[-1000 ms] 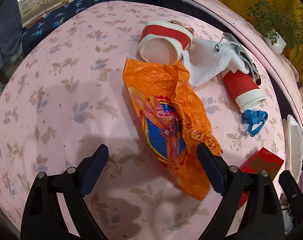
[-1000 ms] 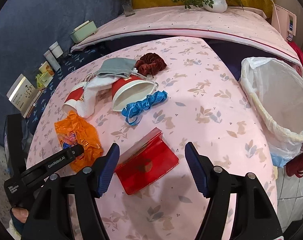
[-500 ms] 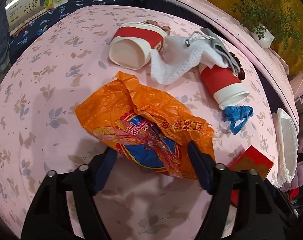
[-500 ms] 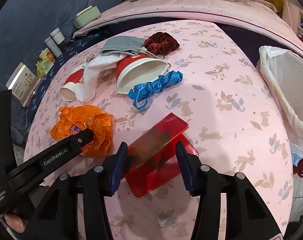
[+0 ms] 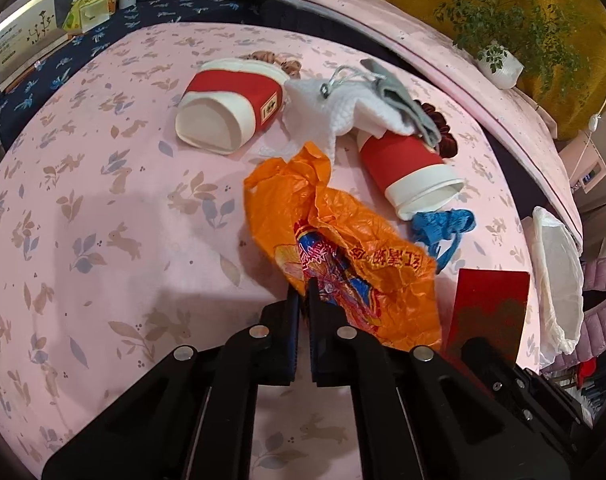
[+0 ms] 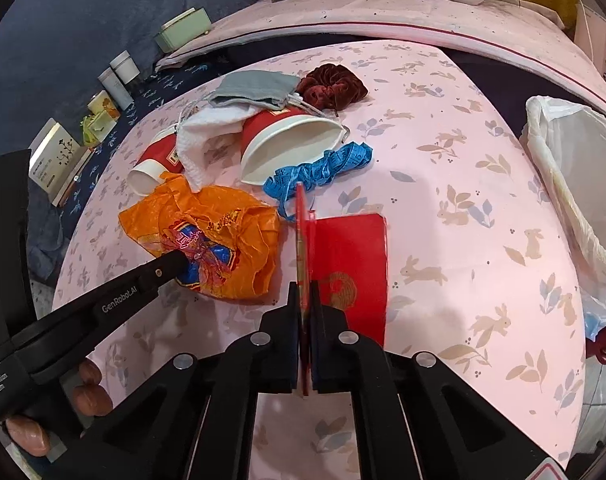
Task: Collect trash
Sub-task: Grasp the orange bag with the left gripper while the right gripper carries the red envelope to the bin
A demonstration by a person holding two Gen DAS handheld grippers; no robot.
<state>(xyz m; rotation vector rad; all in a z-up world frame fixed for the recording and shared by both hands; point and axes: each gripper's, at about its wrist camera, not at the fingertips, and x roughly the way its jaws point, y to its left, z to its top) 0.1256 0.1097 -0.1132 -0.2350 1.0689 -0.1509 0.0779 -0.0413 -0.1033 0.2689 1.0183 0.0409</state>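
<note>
A crumpled orange plastic bag (image 5: 343, 240) lies on the pink cloth, and my left gripper (image 5: 303, 292) is shut on its near edge. The right wrist view shows the same bag (image 6: 223, 232) with the left gripper (image 6: 181, 258) pinching it. My right gripper (image 6: 304, 296) is shut on one flap of a red envelope (image 6: 351, 264), which stands on edge between the pads. That envelope (image 5: 491, 308) shows at the right of the left wrist view. Two red and white paper cups (image 5: 227, 116) (image 5: 411, 168) lie on their sides beyond the bag.
A white cloth (image 5: 335, 116), a grey face mask (image 6: 251, 88), a dark red scrunchie (image 6: 331, 88) and a blue measuring tape (image 6: 323, 168) lie by the cups. A white bag-lined bin (image 6: 575, 168) stands at the right. Boxes and bottles (image 6: 115, 76) line the far left.
Both grippers have shut from wide open. The left closed on the orange bag and bunched it up. The right closed on the red envelope's flap, which now stands upright.
</note>
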